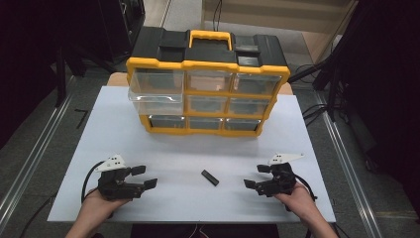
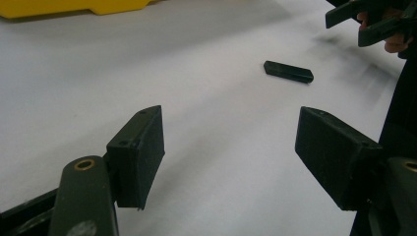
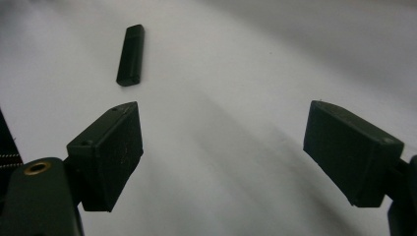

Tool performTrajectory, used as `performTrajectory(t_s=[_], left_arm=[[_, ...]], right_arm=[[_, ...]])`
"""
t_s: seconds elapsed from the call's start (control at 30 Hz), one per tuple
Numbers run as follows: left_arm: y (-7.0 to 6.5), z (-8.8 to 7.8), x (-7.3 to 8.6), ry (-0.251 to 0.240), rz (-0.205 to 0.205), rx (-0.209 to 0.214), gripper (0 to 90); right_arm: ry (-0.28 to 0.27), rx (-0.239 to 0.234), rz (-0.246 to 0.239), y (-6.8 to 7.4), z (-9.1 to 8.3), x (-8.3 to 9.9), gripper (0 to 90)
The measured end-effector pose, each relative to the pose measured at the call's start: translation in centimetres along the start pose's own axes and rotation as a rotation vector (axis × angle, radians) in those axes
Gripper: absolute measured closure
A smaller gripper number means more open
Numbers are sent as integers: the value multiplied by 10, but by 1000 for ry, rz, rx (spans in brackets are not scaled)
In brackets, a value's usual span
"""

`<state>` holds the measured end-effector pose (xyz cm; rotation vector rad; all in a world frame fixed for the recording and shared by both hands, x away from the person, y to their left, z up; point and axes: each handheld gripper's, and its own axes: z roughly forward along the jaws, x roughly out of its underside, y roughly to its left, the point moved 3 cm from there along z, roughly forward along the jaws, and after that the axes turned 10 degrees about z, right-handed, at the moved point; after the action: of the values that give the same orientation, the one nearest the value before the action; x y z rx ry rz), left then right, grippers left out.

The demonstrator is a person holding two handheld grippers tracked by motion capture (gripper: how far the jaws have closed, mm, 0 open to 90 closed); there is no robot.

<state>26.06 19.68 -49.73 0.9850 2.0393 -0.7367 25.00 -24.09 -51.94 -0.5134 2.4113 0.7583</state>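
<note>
High view: a yellow-and-black drawer cabinet (image 1: 208, 84) stands at the far side of the white table (image 1: 124, 134), its top-left drawer (image 1: 154, 91) pulled out. A small black stick (image 1: 209, 177) lies between the left gripper (image 1: 142, 176) and the right gripper (image 1: 255, 176).

Left gripper view: jaws wide apart, empty; stick (image 2: 288, 72) ahead.

Right gripper view: jaws wide apart, empty; stick (image 3: 131, 55) ahead-left.

Drawer cabinet (image 1: 208, 84) stands at far middle of desk (image 1: 124, 148), drawer fronts facing person. One drawer (image 1: 154, 95) at its left side pulled partway out. Small bar (image 1: 209, 177) lies flat on desk, near front edge, well before cabinet. Left claw (image 1: 145, 176) left of bar, right claw (image 1: 256, 176) right of bar, both apart from it, bar between them.
</note>
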Motion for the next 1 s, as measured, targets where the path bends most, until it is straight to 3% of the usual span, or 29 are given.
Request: performTrajectory(t_s=[0.43, 0.77, 1.0], left_arm=[[3, 0, -1, -6, -25, -9, 247], [5, 4, -2, 3, -17, -16, 224], [7, 2, -1, 0, -38, -25, 223]], right_arm=[[3, -39, -31, 3, 0, -1, 135], [-1, -33, -19, -4, 1, -5, 138], [-5, -32, -32, -1, 2, -4, 138]])
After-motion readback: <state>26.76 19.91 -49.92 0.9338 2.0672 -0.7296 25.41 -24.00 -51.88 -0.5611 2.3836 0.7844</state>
